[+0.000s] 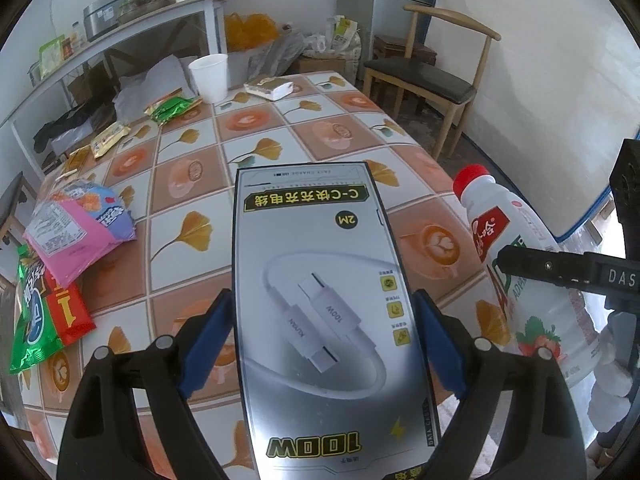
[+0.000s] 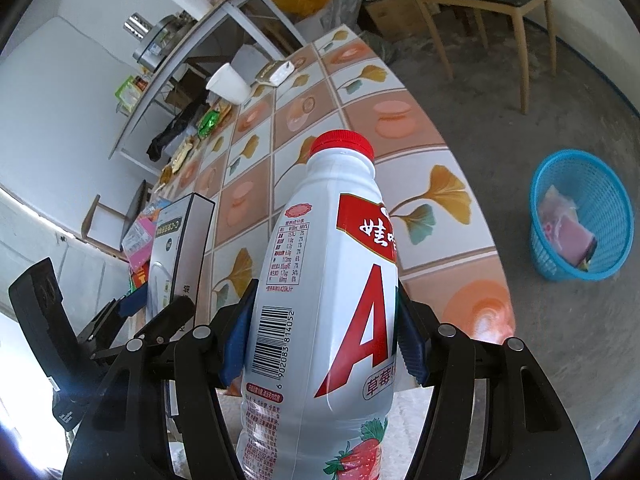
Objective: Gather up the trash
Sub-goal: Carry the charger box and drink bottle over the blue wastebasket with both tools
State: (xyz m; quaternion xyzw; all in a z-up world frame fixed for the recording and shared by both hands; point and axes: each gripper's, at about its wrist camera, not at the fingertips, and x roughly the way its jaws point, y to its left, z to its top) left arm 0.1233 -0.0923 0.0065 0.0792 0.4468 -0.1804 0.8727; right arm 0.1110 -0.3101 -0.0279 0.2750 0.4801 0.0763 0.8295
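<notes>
My left gripper is shut on a grey charging-cable box, its blue pads pressing both long sides; the box is held above the tiled table. My right gripper is shut on a white strawberry milk bottle with a red cap, pads on its body. In the left wrist view the bottle shows at the right. In the right wrist view the box shows at the left. A blue trash basket with wrappers inside stands on the floor to the right of the table.
Snack wrappers lie along the table's left edge, a green packet and a white paper cup further back, with a small carton beside it. A wooden chair and a shelf stand beyond the table.
</notes>
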